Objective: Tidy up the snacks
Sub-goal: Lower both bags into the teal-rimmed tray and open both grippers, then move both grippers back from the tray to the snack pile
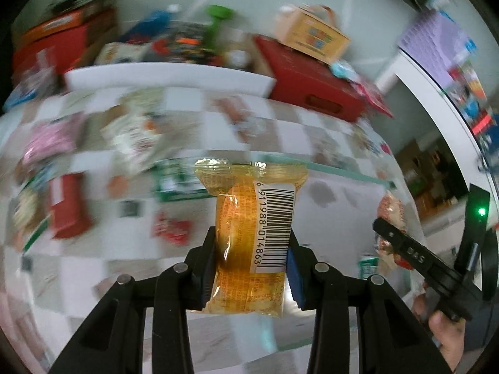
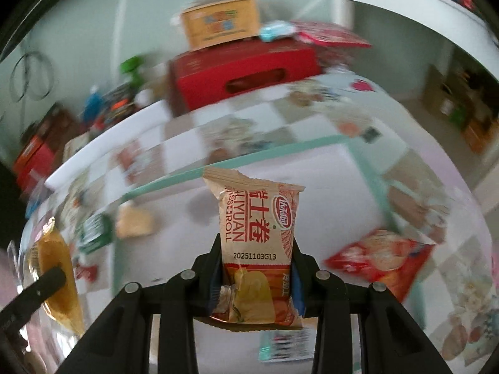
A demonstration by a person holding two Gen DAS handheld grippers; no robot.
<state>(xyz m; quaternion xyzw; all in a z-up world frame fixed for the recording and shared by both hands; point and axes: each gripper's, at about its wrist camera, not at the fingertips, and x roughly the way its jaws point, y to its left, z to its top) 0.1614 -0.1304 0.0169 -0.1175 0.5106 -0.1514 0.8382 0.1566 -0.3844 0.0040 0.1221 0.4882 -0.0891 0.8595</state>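
A barcode with the digits 6 911988 014863 is printed on a white label on the yellow snack packet [image 1: 249, 237]. On the beige roll packet [image 2: 257, 249], "SWISS ROLL" is partly readable in red, a red brand line is cut off to "LIYUAN", and the code 20251103G13 is stamped below. Other packaging is too blurred.
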